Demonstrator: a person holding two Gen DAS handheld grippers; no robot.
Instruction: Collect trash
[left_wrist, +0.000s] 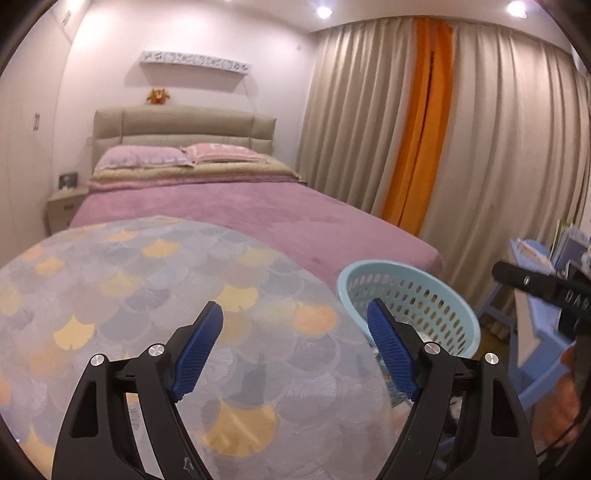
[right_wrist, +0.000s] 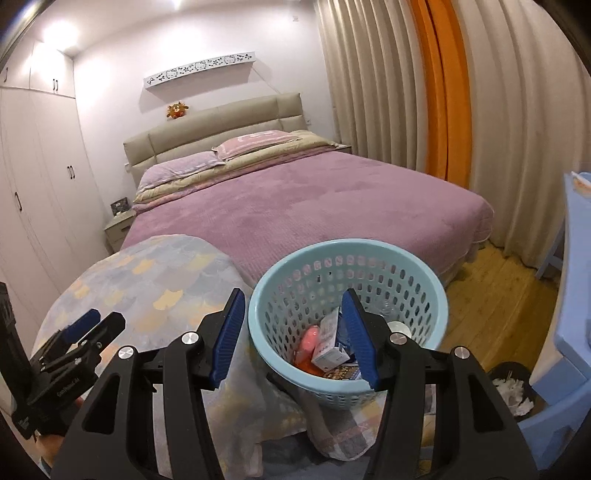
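Note:
A light blue perforated basket (right_wrist: 291, 295) stands on the patterned cover at the foot of the bed. It holds trash: a white carton (right_wrist: 330, 349), a pink item (right_wrist: 308, 341) and other packaging. My right gripper (right_wrist: 295, 328) is open and empty, its jaws spread across the basket's near rim. My left gripper (left_wrist: 295, 343) is open and empty above the scale-patterned cover (left_wrist: 147, 295), with the basket (left_wrist: 436, 291) just to its right. The left gripper also shows at the lower left of the right wrist view (right_wrist: 94, 326).
A bed with a purple blanket (right_wrist: 314, 199) fills the middle. Beige and orange curtains (right_wrist: 443, 92) hang on the right. A blue plastic table (right_wrist: 572, 314) and a dark bin with white paper (right_wrist: 513, 391) stand at the right on the wood floor. Wardrobes (right_wrist: 37, 184) line the left wall.

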